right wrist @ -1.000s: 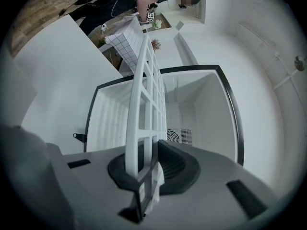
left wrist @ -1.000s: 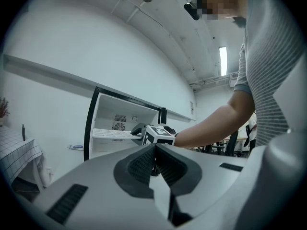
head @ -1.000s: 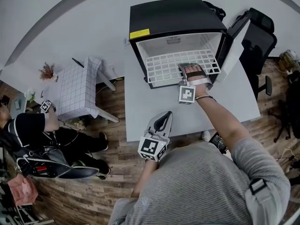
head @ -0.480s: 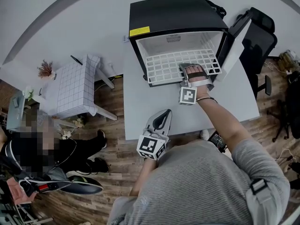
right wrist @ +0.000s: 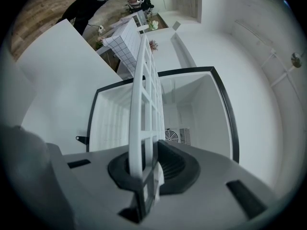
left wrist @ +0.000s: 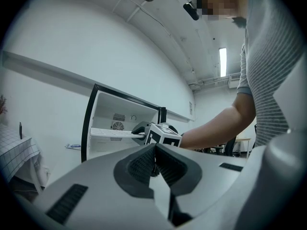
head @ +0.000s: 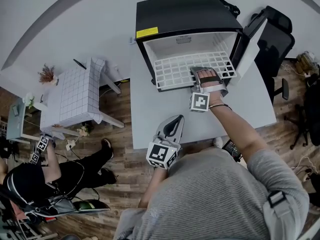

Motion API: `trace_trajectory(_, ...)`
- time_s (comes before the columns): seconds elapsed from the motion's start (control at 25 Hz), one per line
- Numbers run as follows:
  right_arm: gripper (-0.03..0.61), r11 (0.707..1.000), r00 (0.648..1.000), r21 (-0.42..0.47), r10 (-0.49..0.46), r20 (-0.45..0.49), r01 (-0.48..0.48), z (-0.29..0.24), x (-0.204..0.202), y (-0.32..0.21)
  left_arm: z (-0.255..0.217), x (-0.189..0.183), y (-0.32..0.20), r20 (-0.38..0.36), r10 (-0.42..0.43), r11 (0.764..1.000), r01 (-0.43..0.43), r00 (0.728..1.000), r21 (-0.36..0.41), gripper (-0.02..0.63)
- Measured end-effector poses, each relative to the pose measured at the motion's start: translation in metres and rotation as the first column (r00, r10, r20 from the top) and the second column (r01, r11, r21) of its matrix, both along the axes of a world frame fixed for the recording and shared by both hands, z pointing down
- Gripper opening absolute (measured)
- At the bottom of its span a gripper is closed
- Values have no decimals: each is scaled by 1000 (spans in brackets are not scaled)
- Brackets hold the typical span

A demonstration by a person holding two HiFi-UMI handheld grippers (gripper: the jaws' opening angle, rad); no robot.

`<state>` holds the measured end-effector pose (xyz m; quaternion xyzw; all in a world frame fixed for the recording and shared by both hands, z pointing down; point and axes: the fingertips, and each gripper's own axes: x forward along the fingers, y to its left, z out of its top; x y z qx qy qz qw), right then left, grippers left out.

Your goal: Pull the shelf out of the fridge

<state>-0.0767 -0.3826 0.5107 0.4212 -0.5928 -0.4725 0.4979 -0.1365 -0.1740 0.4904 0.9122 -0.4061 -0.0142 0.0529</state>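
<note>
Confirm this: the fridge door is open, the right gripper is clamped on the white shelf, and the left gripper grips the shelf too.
Wrong on the left gripper: the left gripper view shows its jaws together on nothing, short of the fridge. The door is open, and the right gripper is clamped on the white shelf.
</note>
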Motion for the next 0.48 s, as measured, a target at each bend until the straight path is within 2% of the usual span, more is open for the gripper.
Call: trace_trajectory(0.48,35,1000,1000,-8,-2,5,2,-8,-2,8,-3,-9,-13,-13,-8,1000,8,1000,-16,12)
